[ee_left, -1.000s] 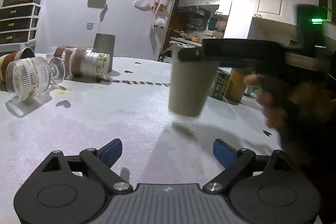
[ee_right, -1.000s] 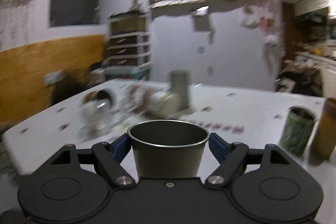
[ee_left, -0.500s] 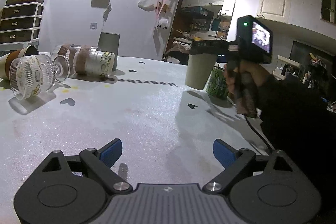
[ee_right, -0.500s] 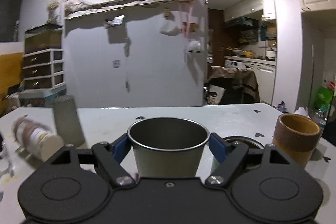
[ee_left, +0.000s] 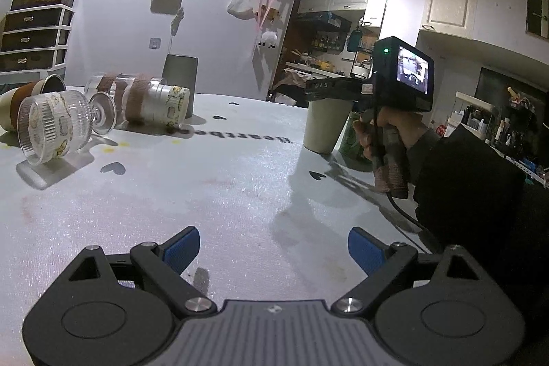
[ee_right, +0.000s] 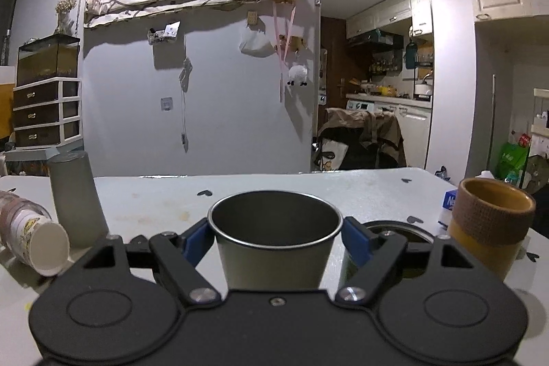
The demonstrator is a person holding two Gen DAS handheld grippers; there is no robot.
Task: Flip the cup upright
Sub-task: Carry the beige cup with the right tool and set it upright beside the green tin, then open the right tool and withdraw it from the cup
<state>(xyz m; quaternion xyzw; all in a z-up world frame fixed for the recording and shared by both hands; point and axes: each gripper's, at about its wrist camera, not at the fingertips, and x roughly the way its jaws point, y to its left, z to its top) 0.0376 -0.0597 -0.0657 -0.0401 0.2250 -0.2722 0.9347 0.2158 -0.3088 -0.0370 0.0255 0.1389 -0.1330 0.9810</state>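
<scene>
Metal cup upright, mouth up, smooth tapered steel w/ thin rolled rim, base on white table, pinched between blue pads of right gripper. Left gripper spread wide, nothing in it, low over matte foam-textured top

Left gripper: blue fingers spread over white table. Right gripper clasps upright grey cup. Glass goblet lying sideways.

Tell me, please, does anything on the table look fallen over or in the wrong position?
Yes. At the table's far left, a ribbed glass goblet, a paper cup and a brown-banded cup lie on their sides. The grey tumbler stands mouth down. The steel cup in the right gripper is upright.
</scene>
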